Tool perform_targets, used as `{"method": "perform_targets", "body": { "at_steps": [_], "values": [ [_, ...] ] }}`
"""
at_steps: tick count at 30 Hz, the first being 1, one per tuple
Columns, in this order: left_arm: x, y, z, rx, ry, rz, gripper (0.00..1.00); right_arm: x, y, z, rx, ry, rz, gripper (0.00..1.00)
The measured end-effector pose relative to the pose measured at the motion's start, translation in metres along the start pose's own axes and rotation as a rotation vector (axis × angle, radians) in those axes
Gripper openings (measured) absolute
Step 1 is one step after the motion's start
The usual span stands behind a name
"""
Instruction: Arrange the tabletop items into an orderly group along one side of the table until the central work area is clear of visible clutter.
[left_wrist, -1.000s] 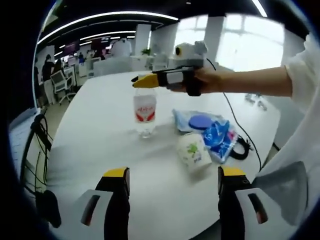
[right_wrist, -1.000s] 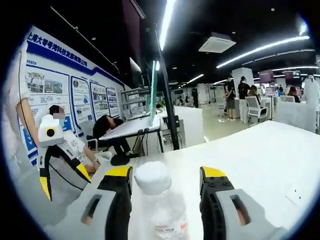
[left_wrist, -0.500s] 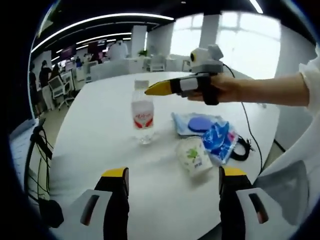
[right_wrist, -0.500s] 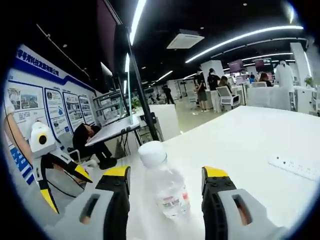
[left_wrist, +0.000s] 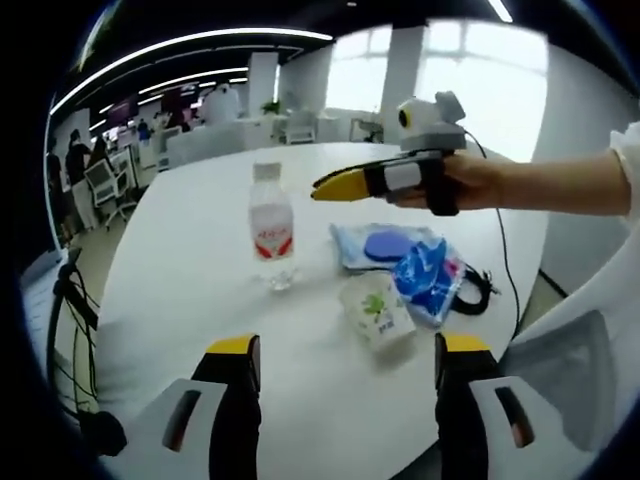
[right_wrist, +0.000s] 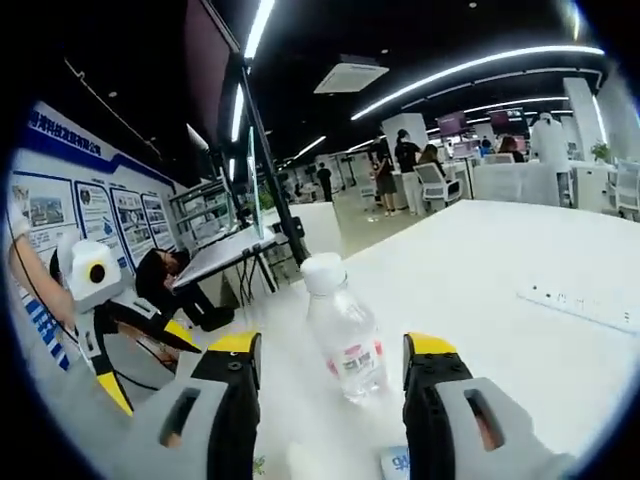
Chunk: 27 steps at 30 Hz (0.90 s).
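The water bottle (left_wrist: 271, 228) stands upright on the white table (left_wrist: 200, 300), with a white cap and a red and white label, and nothing holds it. In the right gripper view the same bottle (right_wrist: 343, 330) stands ahead of the jaws, a little beyond them, not touching either one. To the right of the bottle in the left gripper view lies a paper cup (left_wrist: 377, 310) on its side, white with a green print, apart from the bottle. Just behind the cup is a blue and white plastic package (left_wrist: 430, 280), and beside it a flat light blue pack with a dark blue round mark (left_wrist: 372, 246); these two touch or overlap each other. A black cable (left_wrist: 478, 290) lies at the far side of the package. The right gripper (left_wrist: 335, 185) hangs in the air above the table, held by a hand (left_wrist: 470, 182), its yellow tips pointing toward the bottle; its jaws stand apart with nothing between them. The left gripper (left_wrist: 345, 352) is low at the near edge of the table, its jaws wide apart and empty. In the right gripper view the left gripper (right_wrist: 130, 365) appears at the left side, and a white power strip (right_wrist: 580, 303) lies on the table at the right, well apart from the bottle.
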<state>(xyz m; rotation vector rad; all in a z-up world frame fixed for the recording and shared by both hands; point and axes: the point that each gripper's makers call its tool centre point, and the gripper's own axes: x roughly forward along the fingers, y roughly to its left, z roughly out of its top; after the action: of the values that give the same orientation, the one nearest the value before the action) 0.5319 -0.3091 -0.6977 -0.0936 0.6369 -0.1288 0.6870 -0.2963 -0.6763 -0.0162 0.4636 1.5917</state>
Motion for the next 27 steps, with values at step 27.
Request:
{"method": "perform_targets", "body": {
  "at_steps": [27],
  "values": [
    [0.005, -0.005, 0.014, 0.010, -0.053, -0.085, 0.65, -0.052, 0.025, -0.025, 0.011, 0.083, -0.106, 0.54]
  ]
}}
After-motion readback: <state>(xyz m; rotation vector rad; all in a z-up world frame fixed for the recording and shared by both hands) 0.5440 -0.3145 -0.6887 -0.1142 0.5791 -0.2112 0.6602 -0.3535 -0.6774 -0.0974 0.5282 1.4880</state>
